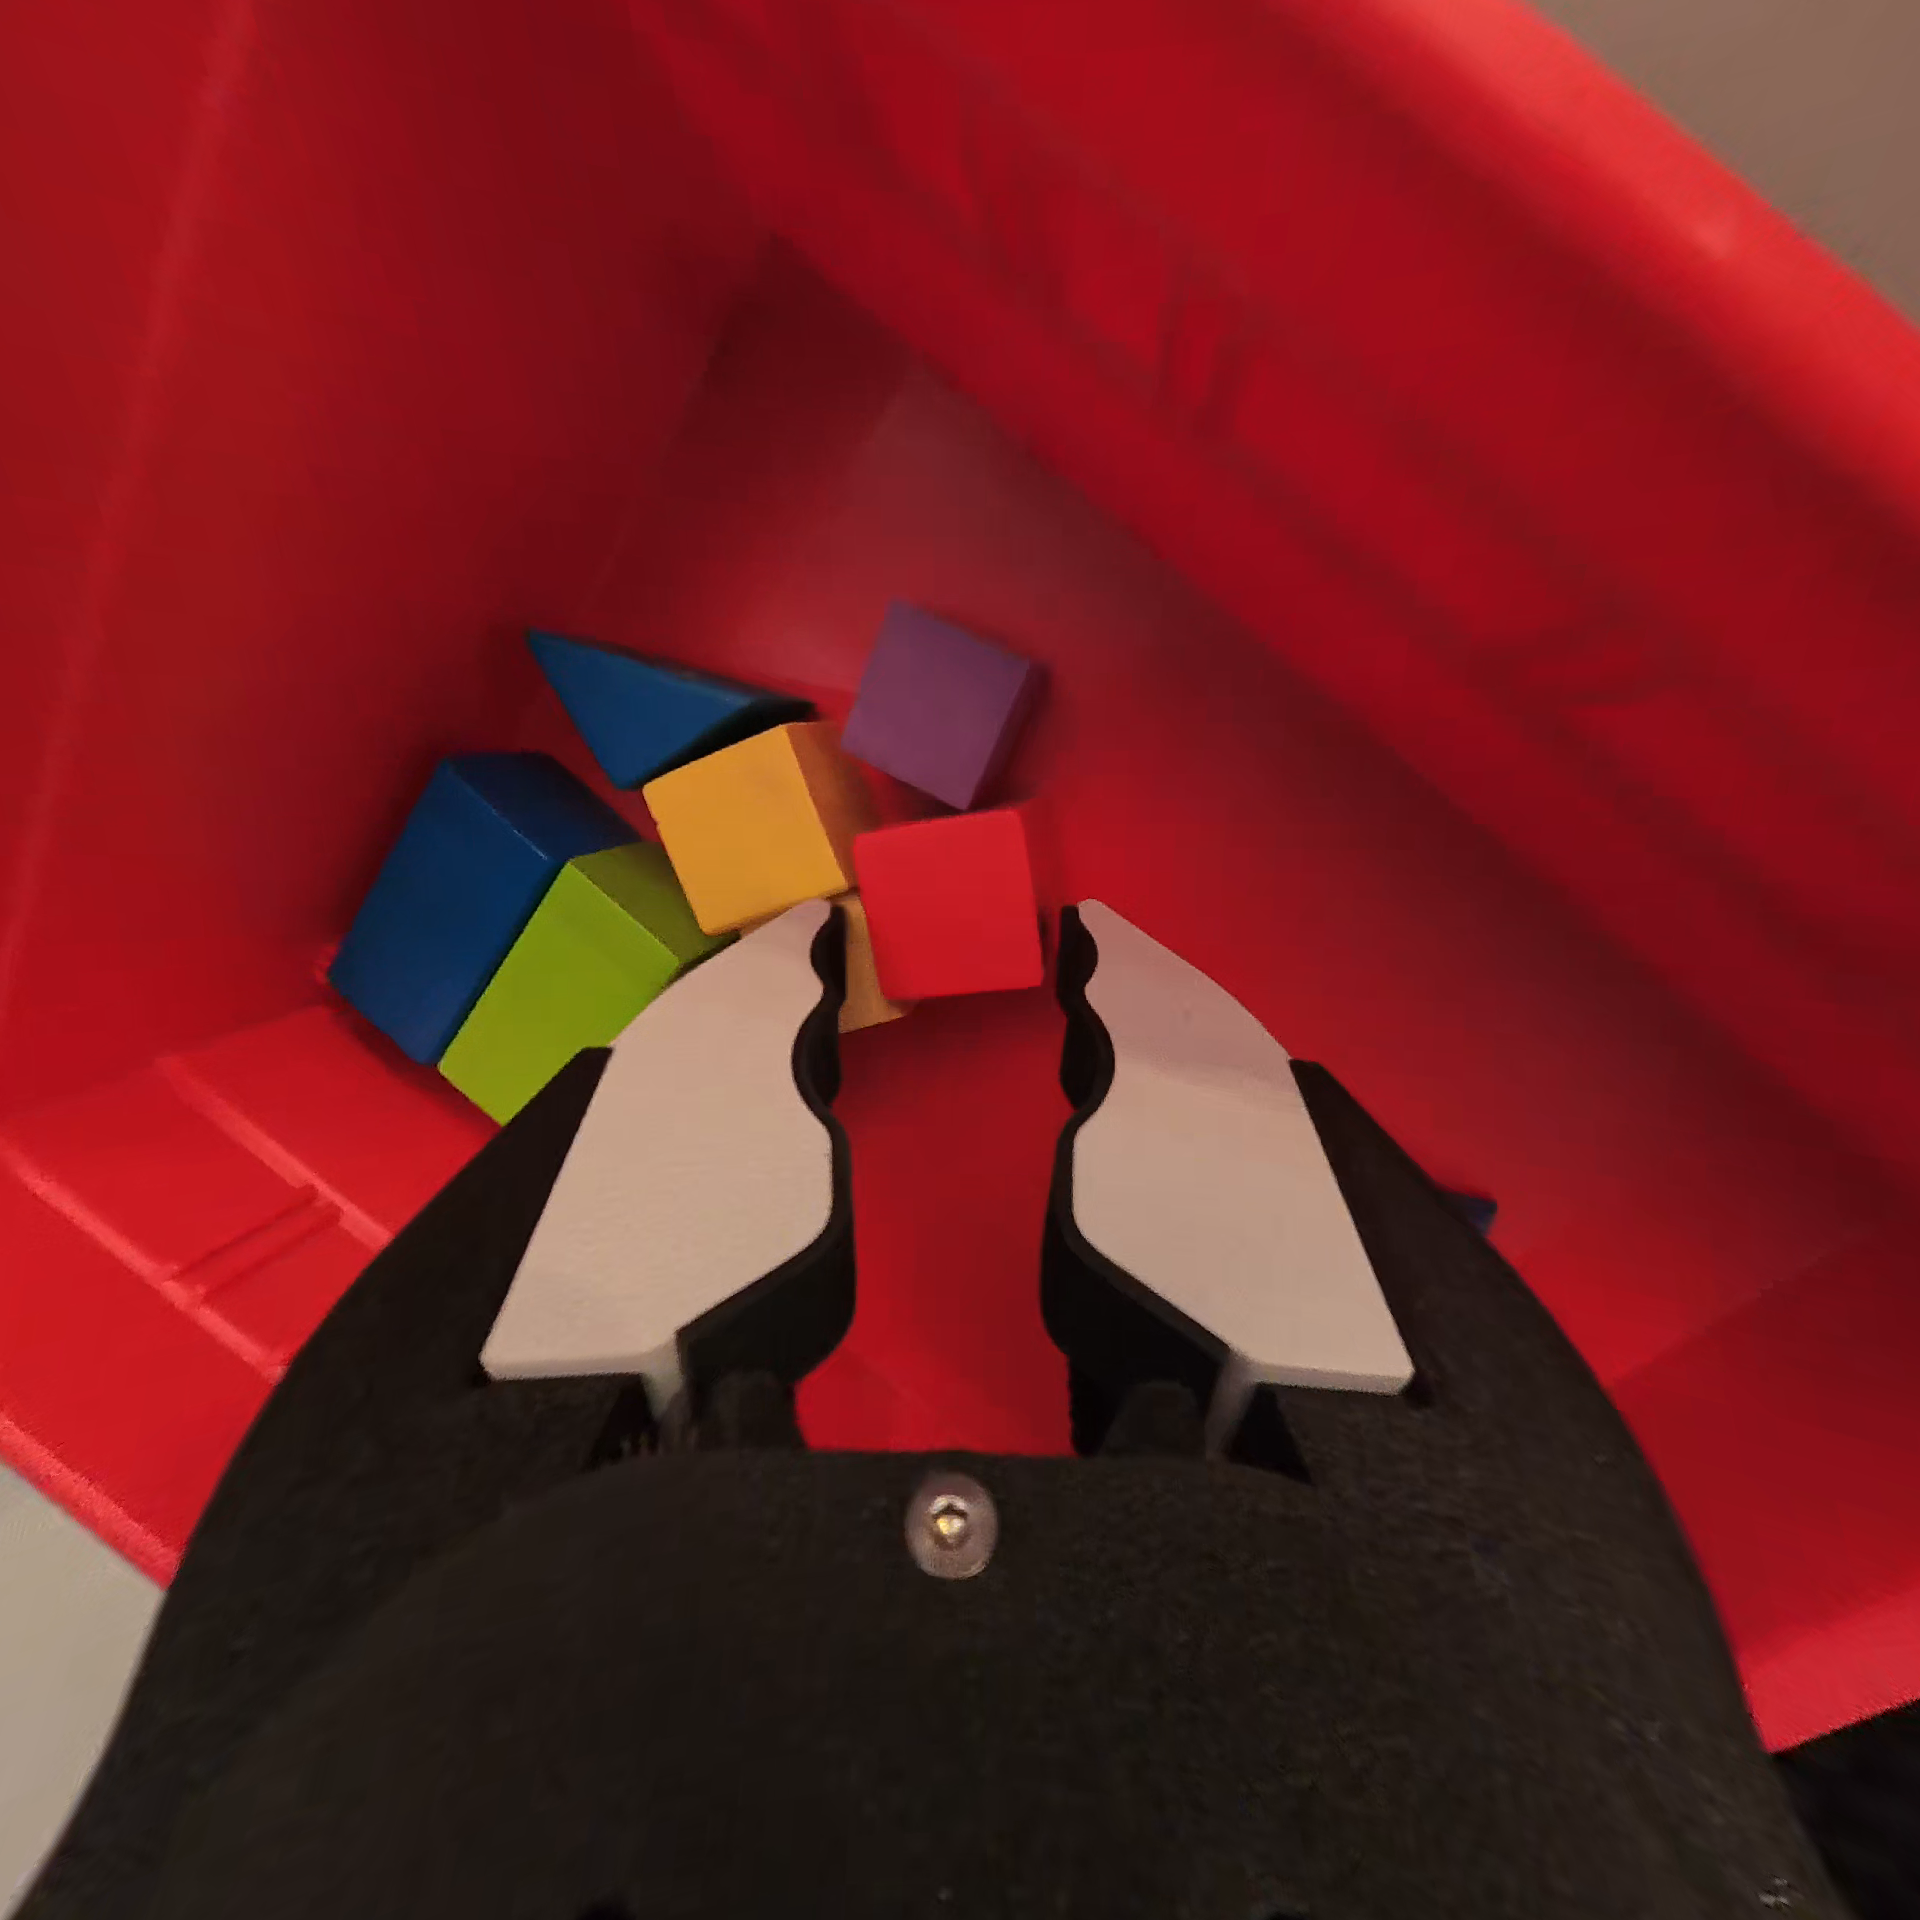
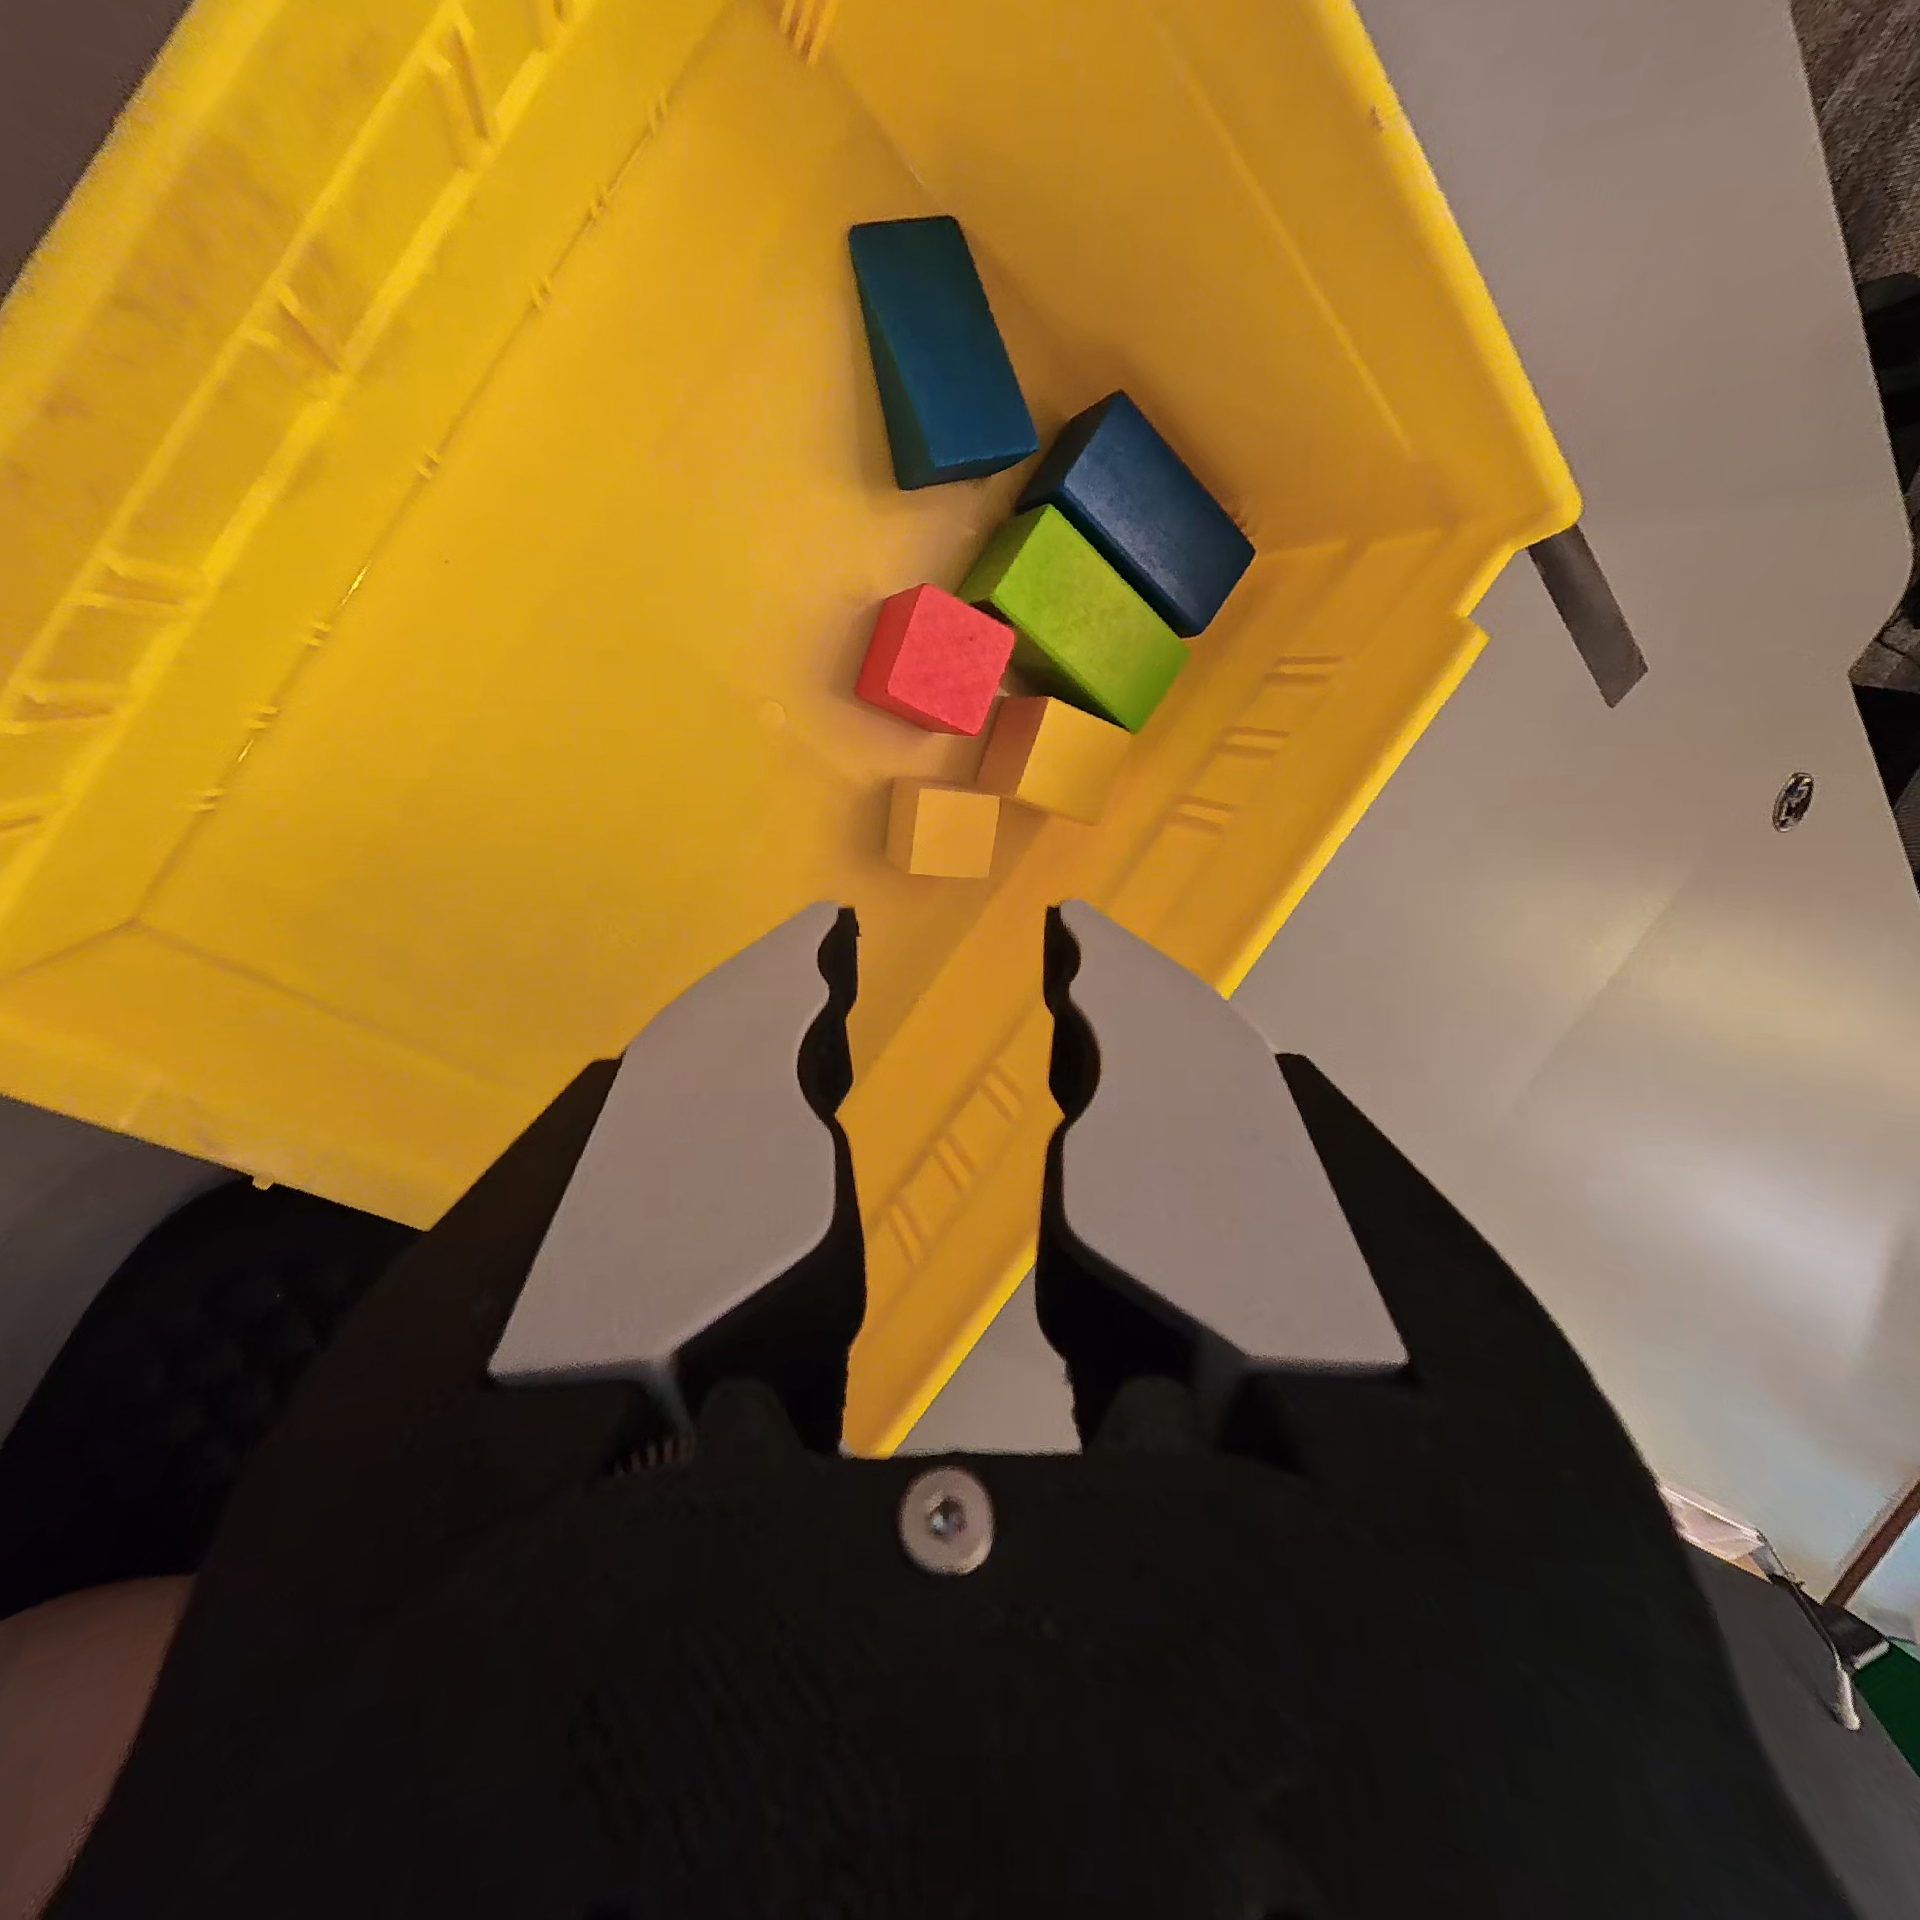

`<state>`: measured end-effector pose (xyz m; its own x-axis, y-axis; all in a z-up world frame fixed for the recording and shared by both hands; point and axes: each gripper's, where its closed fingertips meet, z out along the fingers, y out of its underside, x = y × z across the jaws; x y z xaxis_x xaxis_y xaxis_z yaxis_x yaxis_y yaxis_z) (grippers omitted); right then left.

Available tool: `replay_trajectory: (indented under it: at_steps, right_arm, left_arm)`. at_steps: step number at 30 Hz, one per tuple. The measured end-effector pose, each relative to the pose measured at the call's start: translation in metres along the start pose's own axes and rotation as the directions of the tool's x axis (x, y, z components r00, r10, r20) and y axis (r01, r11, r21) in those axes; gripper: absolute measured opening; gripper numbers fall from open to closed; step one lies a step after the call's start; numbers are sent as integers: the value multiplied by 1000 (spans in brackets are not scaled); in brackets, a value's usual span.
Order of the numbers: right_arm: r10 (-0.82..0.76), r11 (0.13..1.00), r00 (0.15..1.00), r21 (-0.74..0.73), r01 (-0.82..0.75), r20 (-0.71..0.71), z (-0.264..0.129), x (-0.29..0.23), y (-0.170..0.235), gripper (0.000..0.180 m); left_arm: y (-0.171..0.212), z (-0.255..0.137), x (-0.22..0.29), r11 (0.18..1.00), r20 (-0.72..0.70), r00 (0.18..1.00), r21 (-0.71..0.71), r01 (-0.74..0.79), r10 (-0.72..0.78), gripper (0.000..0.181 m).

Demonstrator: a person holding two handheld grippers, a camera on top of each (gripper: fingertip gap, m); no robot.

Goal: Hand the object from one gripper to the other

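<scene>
The small red wooden cube (image 1: 948, 902) I am after sits in my left wrist view just past the tips of my left gripper (image 1: 945, 920), its near half lying between the two spread fingers without either pad visibly touching it; it rests among other blocks on the floor of a red plastic bin (image 1: 1351, 436); beside it on the left I see a yellow wooden cube (image 1: 753, 826), beyond it a purple wooden cube (image 1: 940, 701), then a blue triangular wedge (image 1: 649, 701), a lime-green rectangular block (image 1: 566, 971) and a dark blue rectangular block (image 1: 462, 894) pressed side by side; my right gripper (image 2: 951, 925) hangs with its fingers parted and nothing between them, above the near rim of a yellow plastic bin (image 2: 312, 623) on a pale grey tabletop (image 2: 1610, 935); in that bin lie a second red cube (image 2: 935, 660), a green block (image 2: 1081, 618) touching a dark blue block (image 2: 1143, 514), a teal-blue wedge (image 2: 940, 353) a little apart, and two small yellow cubes (image 2: 945, 831) nearest my fingertips.
</scene>
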<state>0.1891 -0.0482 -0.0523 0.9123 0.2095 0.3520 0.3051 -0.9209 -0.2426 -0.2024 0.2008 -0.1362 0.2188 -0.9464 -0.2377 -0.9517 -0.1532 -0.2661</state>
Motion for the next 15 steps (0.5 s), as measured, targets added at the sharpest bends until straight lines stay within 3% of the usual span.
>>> replay_trajectory:
  at_steps: [15]
  right_arm:
    - [-20,999,1000,-27,20,5,4,-2,3,35]
  left_arm:
    - [-2,4,14,1000,-78,997,-9,13,-14,39]
